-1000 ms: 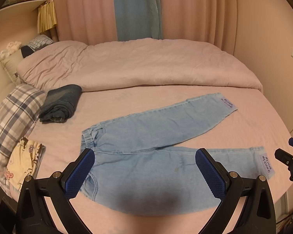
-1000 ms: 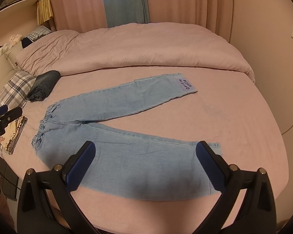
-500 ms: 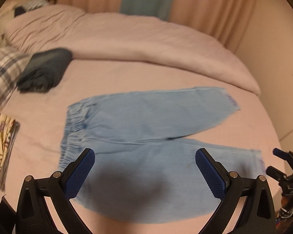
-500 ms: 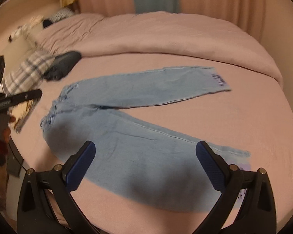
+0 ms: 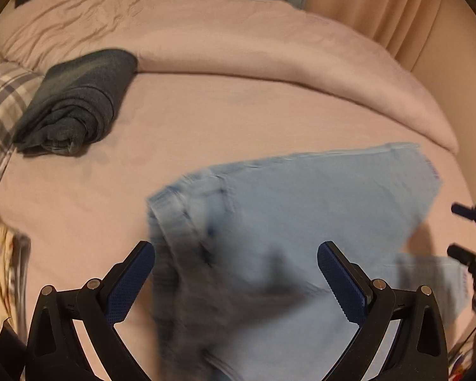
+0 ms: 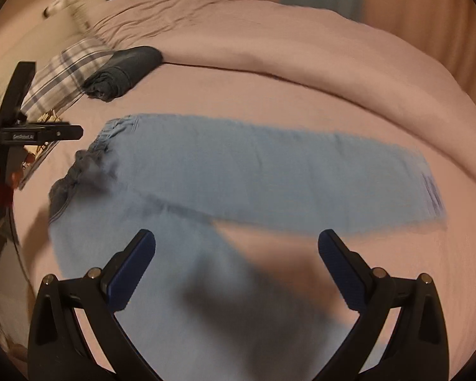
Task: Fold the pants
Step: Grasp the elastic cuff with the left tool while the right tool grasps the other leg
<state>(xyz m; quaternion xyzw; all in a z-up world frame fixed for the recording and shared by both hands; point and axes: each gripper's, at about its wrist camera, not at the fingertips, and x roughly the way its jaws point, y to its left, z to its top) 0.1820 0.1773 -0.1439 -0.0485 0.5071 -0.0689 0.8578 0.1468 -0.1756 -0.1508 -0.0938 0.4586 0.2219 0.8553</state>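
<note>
Pants (image 6: 244, 171) on pink bed (image 6: 301, 101)

Each hand-held gripper, left (image 5: 236, 273) and right (image 6: 237, 271), is built of black angular arms fastened with silver screws; textured blue pads (image 5: 128, 284) are fitted inside the fingers. White lettering is printed on the left unit's black bar.
</note>
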